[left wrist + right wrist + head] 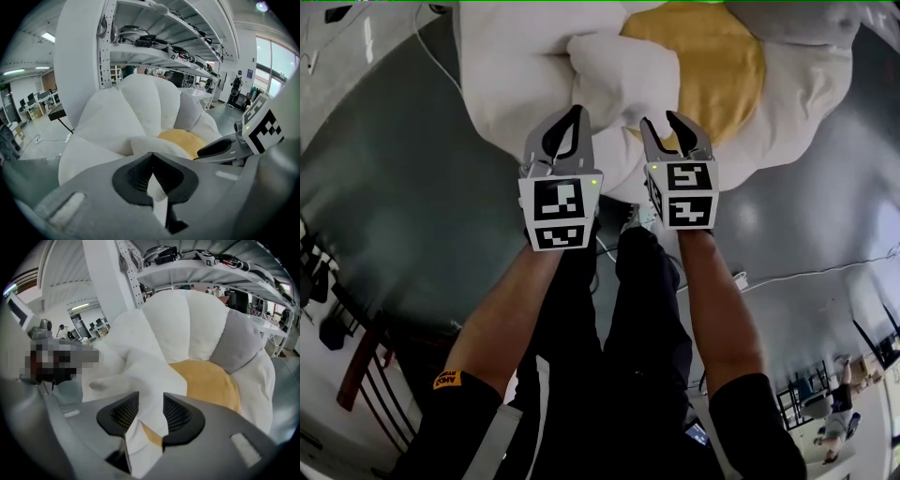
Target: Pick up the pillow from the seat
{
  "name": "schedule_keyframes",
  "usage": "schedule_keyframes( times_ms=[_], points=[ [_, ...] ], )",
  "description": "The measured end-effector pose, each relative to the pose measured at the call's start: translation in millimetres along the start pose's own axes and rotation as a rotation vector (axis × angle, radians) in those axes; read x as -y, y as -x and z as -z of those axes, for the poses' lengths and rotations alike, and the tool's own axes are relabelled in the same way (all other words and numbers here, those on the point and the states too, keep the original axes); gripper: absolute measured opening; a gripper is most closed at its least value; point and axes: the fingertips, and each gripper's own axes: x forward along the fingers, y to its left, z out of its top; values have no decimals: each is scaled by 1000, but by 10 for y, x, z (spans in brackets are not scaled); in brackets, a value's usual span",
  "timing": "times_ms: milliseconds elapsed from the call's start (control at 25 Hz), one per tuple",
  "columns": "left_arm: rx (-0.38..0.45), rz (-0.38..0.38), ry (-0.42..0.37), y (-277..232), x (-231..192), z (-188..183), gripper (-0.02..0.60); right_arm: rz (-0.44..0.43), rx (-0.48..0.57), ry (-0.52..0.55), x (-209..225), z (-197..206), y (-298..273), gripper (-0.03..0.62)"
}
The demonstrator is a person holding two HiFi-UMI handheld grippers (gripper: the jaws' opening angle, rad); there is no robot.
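A white pillow (623,80) lies on a flower-shaped seat with white petals (511,66) and a yellow centre (717,61). My left gripper (578,112) is at the pillow's near left edge with its tips together. In the left gripper view a fold of white pillow cloth (157,190) is pinched in the left gripper (151,159). My right gripper (661,120) is at the pillow's near right edge. Its ribbed pads (176,413) stand apart, and pillow cloth (147,385) hangs loose between them without being pressed.
The seat rests on a dark grey floor (403,187) crossed by white cables (806,272). A wooden chair (361,370) stands at the lower left. A white shelf rack (154,44) full of gear rises behind the seat. The person's black-trousered legs (628,319) are below the grippers.
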Motion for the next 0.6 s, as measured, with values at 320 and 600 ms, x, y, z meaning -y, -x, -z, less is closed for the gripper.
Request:
schedule_keyframes(
  times_ms=[320, 600],
  points=[
    [3, -4, -5, -152, -21, 61, 5, -5, -26, 5, 74, 137, -229, 170],
    [4, 0, -17, -229, -21, 76, 5, -25, -38, -9, 66, 164, -350, 167]
  ],
)
